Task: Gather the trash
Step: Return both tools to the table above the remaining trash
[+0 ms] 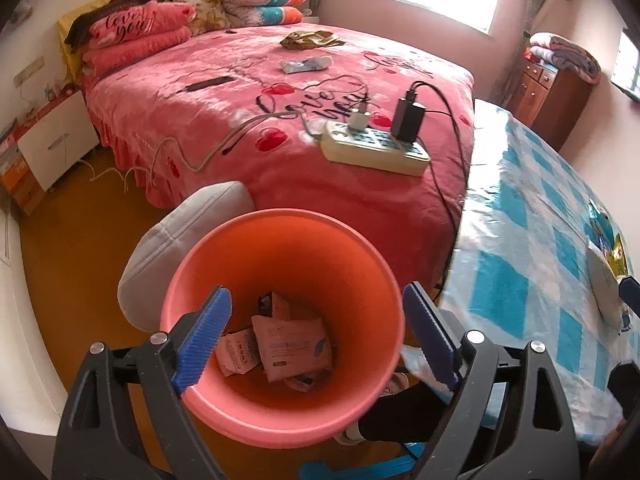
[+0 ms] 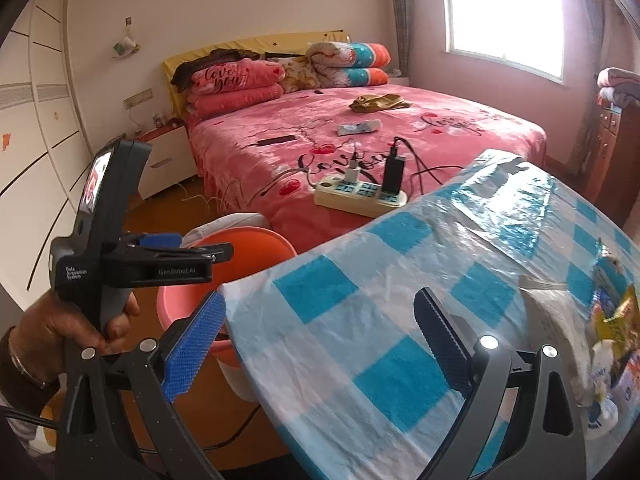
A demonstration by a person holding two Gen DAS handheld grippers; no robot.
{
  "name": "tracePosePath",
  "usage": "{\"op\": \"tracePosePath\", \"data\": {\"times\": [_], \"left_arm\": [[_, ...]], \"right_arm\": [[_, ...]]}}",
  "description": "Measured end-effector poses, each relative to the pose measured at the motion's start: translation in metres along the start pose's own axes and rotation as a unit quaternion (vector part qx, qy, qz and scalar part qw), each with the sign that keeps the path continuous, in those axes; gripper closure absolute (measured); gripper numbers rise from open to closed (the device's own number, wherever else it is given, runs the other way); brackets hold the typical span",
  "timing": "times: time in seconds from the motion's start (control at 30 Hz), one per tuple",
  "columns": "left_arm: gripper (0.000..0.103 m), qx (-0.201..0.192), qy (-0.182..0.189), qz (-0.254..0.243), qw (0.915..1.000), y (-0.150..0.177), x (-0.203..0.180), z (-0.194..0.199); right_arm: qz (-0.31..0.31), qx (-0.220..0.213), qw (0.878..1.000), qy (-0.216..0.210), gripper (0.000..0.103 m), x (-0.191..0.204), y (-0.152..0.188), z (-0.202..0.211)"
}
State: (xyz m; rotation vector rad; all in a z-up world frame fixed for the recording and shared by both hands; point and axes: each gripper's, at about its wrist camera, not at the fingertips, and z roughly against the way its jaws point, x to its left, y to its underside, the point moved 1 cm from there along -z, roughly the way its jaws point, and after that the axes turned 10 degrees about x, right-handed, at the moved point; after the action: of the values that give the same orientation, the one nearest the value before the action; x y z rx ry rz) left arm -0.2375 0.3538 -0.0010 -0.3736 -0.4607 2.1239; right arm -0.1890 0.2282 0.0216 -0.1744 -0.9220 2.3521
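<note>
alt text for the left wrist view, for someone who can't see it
The open left gripper hangs empty over a pink bin holding crumpled wrappers. Beyond lies a pink bed with a power strip on its near end; a blue-checked table sits at right.

**Materials around my two grippers**

My bin looks like smooth pink plastic with a light sheen. The wrappers in it look like thin, creased paper or film. My table cover is glossy, wrinkled plastic. The bed blanket is soft, fleecy, matt cloth. My finger pads are ribbed blue plastic or rubber, on matt black frames with shiny metal screws.
</note>
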Motion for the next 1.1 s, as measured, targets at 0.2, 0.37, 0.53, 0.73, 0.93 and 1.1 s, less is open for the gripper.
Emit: {"op": "tracePosePath", "data": {"times": [0.2, 0.37, 0.53, 0.73, 0.93, 1.1], "left_arm": [[0.012, -0.018, -0.008, -0.038, 0.9991, 0.001, -0.031, 0.015], [0.011, -0.028, -0.008, -0.071, 0.9971, 0.003, -0.058, 0.026], [0.011, -0.036, -0.012, -0.098, 0.9944, 0.006, -0.081, 0.033], [0.011, -0.036, -0.013, -0.118, 0.9922, 0.010, -0.101, 0.037], [0.011, -0.036, -0.016, -0.137, 0.9897, 0.013, -0.121, 0.037], [0.011, -0.035, -0.017, -0.151, 0.9878, 0.017, -0.136, 0.038]], "right_arm": [[-0.019, -0.011, 1.000, 0.007, 0.009, -0.014, 0.012, 0.013], [-0.036, -0.027, 0.999, 0.012, 0.009, -0.028, 0.019, 0.026], [-0.054, -0.039, 0.998, 0.014, 0.009, -0.042, 0.025, 0.036], [-0.070, -0.050, 0.996, 0.017, 0.009, -0.056, 0.033, 0.047], [-0.086, -0.063, 0.994, 0.017, 0.009, -0.071, 0.042, 0.057], [-0.101, -0.072, 0.992, 0.020, 0.009, -0.083, 0.049, 0.064]]}}
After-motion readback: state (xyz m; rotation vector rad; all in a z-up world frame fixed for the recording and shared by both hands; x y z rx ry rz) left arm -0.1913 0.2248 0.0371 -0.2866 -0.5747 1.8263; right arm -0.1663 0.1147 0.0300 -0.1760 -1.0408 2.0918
